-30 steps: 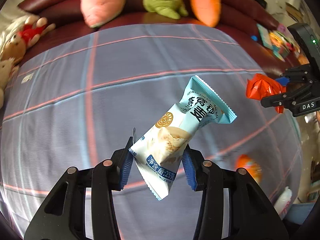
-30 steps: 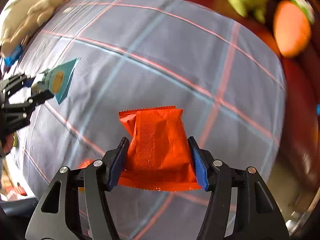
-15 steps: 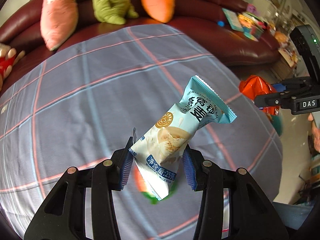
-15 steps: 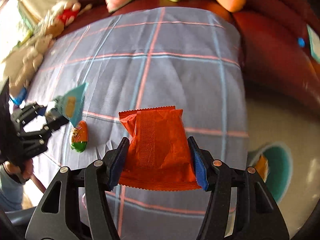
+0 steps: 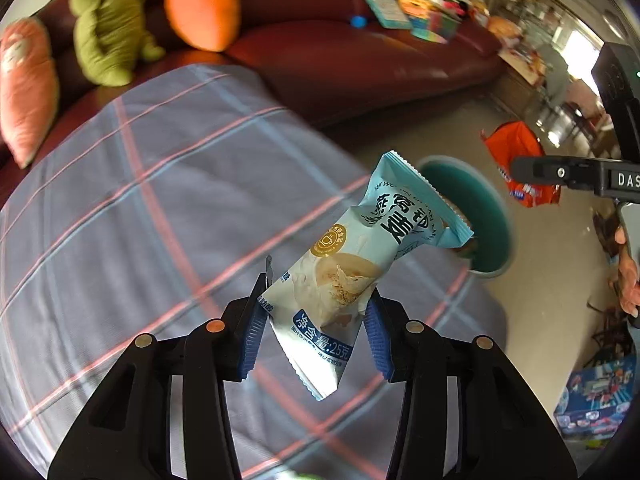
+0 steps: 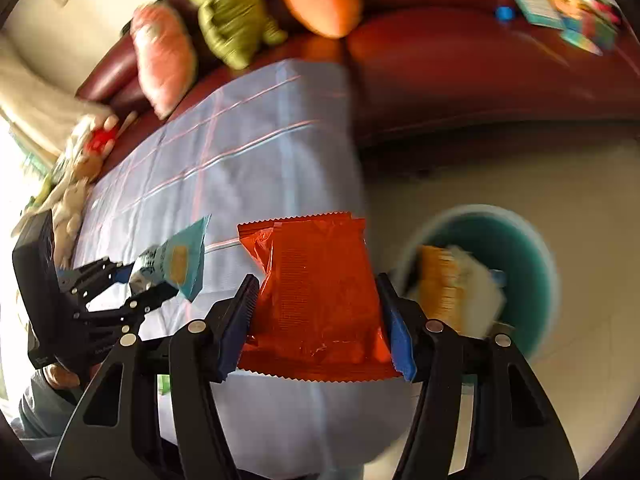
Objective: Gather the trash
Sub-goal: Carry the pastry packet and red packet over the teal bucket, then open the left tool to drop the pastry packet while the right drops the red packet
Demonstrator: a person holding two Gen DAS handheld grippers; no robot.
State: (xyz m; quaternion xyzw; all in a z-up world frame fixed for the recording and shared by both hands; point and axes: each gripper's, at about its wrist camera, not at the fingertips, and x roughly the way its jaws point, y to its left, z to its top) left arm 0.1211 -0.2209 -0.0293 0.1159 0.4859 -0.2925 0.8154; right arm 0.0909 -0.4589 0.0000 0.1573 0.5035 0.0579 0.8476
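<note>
Checked cloth covers the table (image 5: 132,184) beside a dark red sofa (image 5: 360,52), and both claws ride above its edge. Left claw (image 5: 316,330) is clamped on the pale blue snack wrapper (image 5: 360,264) near its lower end, so the wrapper juts up and forward. Right claw (image 6: 320,316) pinches the orange wrapper (image 6: 316,292) across its width, leaving it hanging flat. On the floor just off the table stands the teal bin (image 6: 536,256), apparently already holding wrappers, though blur hides detail. Both loads look poised for dropping in.
</note>
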